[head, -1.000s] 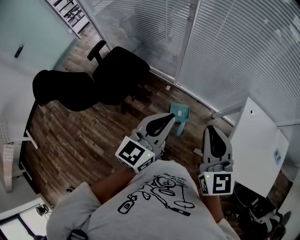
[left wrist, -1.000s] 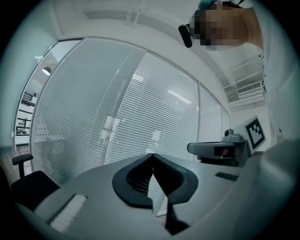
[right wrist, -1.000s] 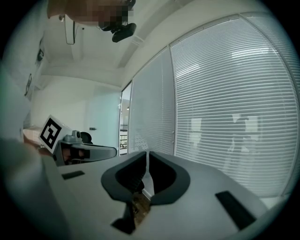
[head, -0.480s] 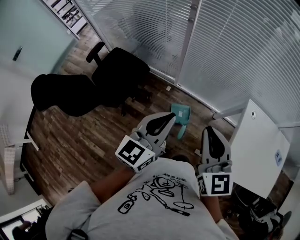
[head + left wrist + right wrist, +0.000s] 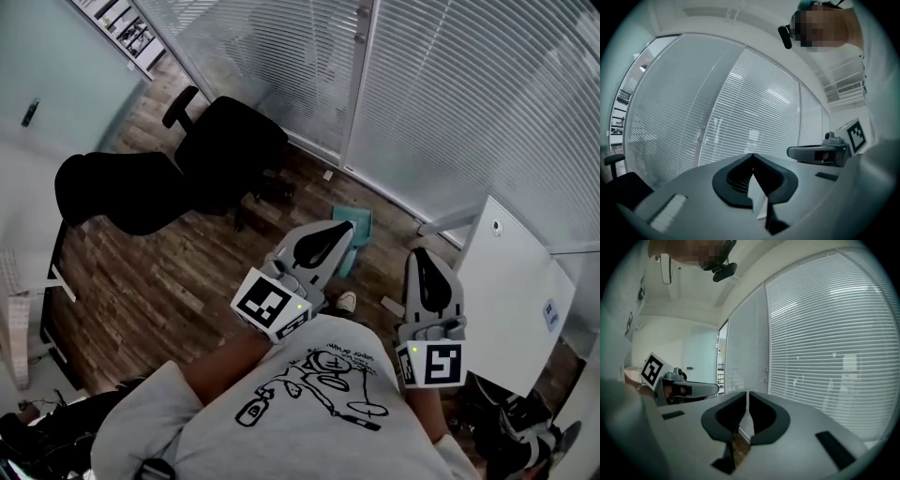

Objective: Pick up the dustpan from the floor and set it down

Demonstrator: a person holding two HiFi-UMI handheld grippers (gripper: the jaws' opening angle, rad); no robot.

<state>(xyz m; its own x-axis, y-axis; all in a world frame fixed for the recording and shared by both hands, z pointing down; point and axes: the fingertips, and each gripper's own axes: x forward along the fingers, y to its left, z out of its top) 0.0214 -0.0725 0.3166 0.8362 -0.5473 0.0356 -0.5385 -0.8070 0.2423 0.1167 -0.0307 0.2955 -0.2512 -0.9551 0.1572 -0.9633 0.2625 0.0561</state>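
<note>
A teal dustpan (image 5: 357, 221) lies on the wooden floor near the foot of the blinds, with its handle pointing back toward me. My left gripper (image 5: 341, 231) is held level high above the floor, and its tip overlaps the dustpan's near edge in the head view. Its jaws are shut with nothing between them, as the left gripper view (image 5: 751, 155) shows. My right gripper (image 5: 420, 255) is held level to the right of the dustpan, also shut and empty (image 5: 747, 393). Both gripper views look at the blinds, not the floor.
Two black office chairs (image 5: 228, 142) (image 5: 111, 190) stand to the left on the wooden floor. A glass wall with blinds (image 5: 450, 103) runs across the back. A white cabinet (image 5: 514, 292) stands at the right. The toe of a shoe (image 5: 346, 302) shows below the dustpan.
Both grippers have moved forward toward the blinds with me. In the head view the dustpan has slid closer to the left gripper's tip, and a shoe has come into sight.
</note>
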